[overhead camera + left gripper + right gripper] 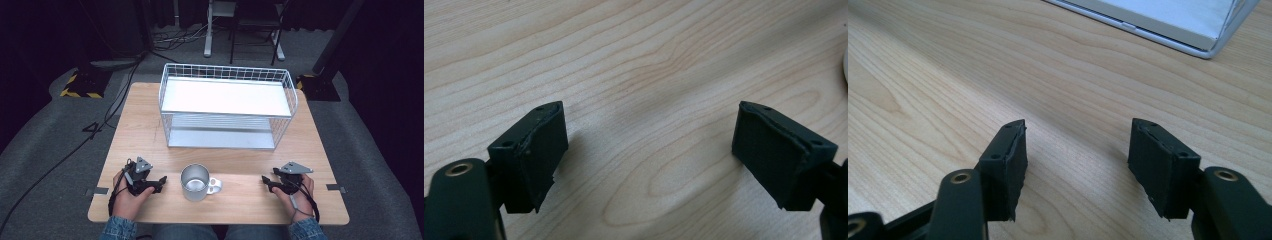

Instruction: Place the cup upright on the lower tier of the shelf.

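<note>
In the left gripper view the left gripper point(649, 150) has its 2 black jaws spread wide with bare wood grain between them, grasping nothing; the right gripper point(1075, 167), seen in its own view, is likewise released, its 2 jaws apart over the tabletop with a corner of the rack's white lower shelf at the top of that view. From the high view, the left gripper point(161, 182) lies low at the table's near left, held in the person's left hand point(127, 197), its jaws pointing toward a metal mug point(195, 182) just beside them. The mug stands upright near the front edge, handle turned to the right. The right gripper point(265, 182) is held by the right hand point(297, 197) farther off on the mug's other side. Behind, a white wire rack point(227, 106) with 2 shelves stands on the wooden table point(145, 125).
</note>
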The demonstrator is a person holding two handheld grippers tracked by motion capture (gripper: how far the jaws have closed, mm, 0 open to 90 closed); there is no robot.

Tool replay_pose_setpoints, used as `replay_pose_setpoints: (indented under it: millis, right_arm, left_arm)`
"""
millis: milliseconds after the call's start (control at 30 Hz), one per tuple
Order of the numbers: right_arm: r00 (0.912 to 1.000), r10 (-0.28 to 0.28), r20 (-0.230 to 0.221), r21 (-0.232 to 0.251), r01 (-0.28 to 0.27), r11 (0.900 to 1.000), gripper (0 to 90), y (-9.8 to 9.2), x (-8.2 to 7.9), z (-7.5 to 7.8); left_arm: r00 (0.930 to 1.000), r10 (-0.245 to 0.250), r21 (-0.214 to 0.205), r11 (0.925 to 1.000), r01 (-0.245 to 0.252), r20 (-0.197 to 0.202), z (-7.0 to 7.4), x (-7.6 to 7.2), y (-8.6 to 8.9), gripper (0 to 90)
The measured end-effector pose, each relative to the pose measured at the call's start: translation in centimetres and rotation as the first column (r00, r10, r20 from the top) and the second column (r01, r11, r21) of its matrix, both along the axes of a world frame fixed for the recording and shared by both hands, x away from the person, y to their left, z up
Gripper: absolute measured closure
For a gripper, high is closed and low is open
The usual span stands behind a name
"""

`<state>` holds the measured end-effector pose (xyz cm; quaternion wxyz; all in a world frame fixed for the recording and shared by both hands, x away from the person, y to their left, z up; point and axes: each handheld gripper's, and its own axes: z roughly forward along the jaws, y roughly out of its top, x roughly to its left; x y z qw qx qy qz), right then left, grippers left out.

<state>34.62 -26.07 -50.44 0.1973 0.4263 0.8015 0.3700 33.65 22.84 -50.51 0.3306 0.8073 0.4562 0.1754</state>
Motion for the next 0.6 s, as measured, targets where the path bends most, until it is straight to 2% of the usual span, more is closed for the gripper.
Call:
replay_pose_setpoints:
  millis: [233, 400, 433, 500, 600]
  right_arm:
    - [1.0000, 0.001, -0.001, 0.000, -0.001, 1.0000, 40.6, -0.02, -0.01, 0.01]
    - [0.9999, -0.012, -0.003, -0.003, 0.012, 0.9999, 36.9, 0.04, -0.04, -0.01]
    - [0.9998, -0.017, -0.002, -0.001, 0.017, 0.9998, 36.8, 0.08, -0.08, -0.02]
    - [0.9997, -0.025, -0.003, -0.003, 0.025, 0.9997, 36.8, 0.11, -0.15, -0.01]
    - [0.9997, -0.025, -0.003, -0.002, 0.025, 0.9997, 36.9, 0.10, -0.15, -0.01]
  left_arm:
    - [0.9998, 0.018, -0.003, 0.9998, -0.018, -0.001, -0.01, 0.05, 0.30, 15.2]
    - [0.9996, 0.028, -0.003, 0.9996, -0.028, -0.002, 0.01, 0.02, 0.27, 15.7]
    - [0.9989, 0.046, 0.000, 0.9989, -0.047, 0.005, -0.01, -0.06, 0.16, 16.5]
    - [0.9986, 0.050, 0.010, 0.9987, -0.050, 0.017, 0.00, -0.11, 0.03, 16.9]
    - [0.9986, 0.053, -0.004, 0.9986, -0.053, 0.004, -0.02, -0.03, 0.11, 16.6]
